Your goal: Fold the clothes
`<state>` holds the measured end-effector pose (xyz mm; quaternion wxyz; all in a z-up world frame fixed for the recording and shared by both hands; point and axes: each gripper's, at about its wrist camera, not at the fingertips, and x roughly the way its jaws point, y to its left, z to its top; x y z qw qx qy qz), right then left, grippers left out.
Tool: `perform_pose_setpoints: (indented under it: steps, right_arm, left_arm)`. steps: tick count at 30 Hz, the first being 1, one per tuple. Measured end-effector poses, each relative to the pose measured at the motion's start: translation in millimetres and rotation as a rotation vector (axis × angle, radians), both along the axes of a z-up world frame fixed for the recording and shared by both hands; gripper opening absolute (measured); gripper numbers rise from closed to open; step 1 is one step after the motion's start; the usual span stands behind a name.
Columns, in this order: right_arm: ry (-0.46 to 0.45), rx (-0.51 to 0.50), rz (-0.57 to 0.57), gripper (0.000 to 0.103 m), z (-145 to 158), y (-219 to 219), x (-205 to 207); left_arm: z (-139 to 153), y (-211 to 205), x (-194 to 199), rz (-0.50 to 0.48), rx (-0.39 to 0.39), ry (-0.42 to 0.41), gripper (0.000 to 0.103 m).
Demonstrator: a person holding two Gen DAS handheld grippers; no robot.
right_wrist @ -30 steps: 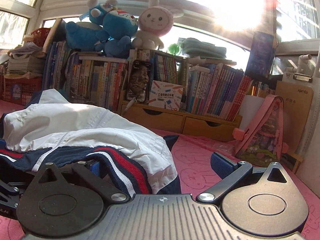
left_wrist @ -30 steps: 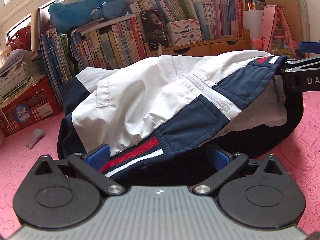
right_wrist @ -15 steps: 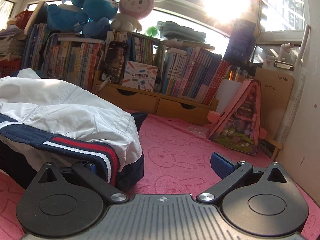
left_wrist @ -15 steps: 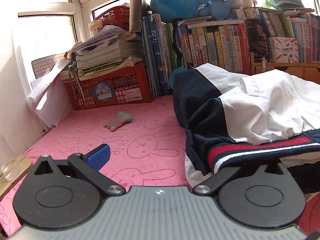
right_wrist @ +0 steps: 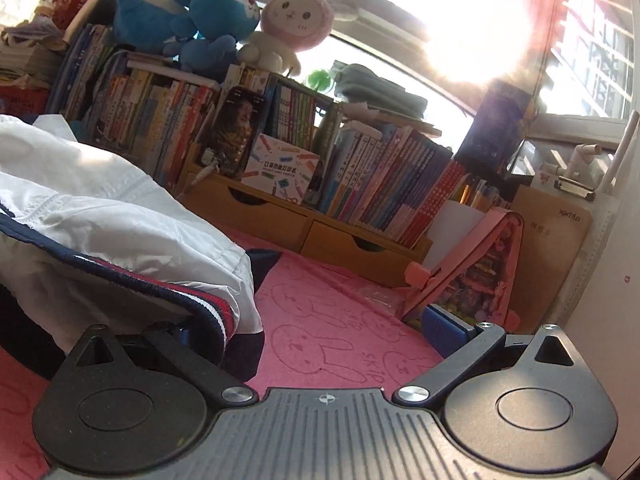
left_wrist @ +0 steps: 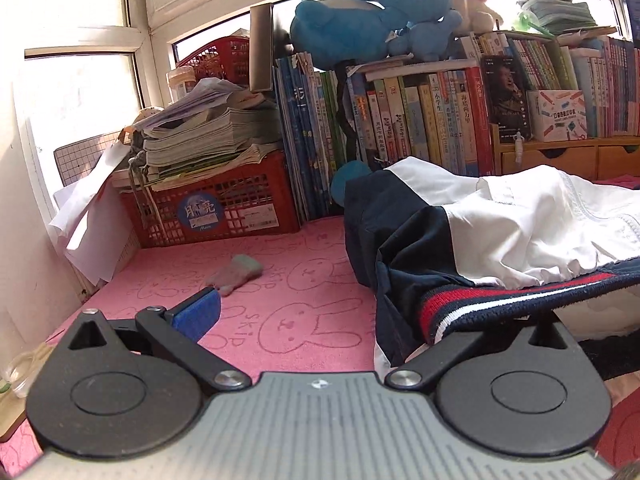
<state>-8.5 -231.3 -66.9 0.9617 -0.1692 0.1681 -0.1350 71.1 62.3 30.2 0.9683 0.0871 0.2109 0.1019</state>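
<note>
Strong sunlight through the white-framed window gives heavy glare and a reddish flare. Both fisheye views bend at the edges.

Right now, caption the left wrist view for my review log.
Open left gripper beside the folded navy-and-white jacket on the pink mat.

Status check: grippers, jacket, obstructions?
Left gripper open, striped hem draped over its right finger. Right gripper open, jacket over its left finger. Small grey cloth lying nearby.
</note>
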Motion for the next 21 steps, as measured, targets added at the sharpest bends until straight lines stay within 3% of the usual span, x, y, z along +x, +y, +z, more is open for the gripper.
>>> perform_pose_setpoints:
  steps: [3,6,8,9,11,16,21]
  right_arm:
    - [0.02,0.077,0.013,0.103,31.6,-14.9,59.2]
    - [-0.207,0.158,-0.035,0.103,79.5,-22.0,50.9]
    - [-0.306,0.123,-0.056,0.103,90.4,-21.0,34.2]
    - [-0.311,0.092,-0.058,0.103,87.9,-20.5,27.7]
    - [-0.251,0.052,-0.035,0.103,73.1,-22.8,16.1]
    - [-0.007,0.034,0.07,0.103,21.7,-29.3,-18.0]
    - [0.094,0.037,0.112,0.103,5.2,-28.3,-51.5]
  left_arm:
    - [29.1,5.0,34.5,0.015,-0.04,-0.033,0.103]
    - [66.5,-7.6,14.0,0.019,0.032,-0.237,0.103]
    - [68.5,-13.9,2.9,-0.005,0.115,-0.263,0.103]
    - [66.9,-15.8,-1.5,-0.02,0.15,-0.261,0.103]
    - [54.0,-12.4,-9.3,-0.06,0.167,-0.206,0.103]
    - [8.2,2.3,-33.7,-0.148,0.121,-0.007,0.103]
    - [-2.8,7.8,-68.3,-0.19,0.086,0.057,0.103]
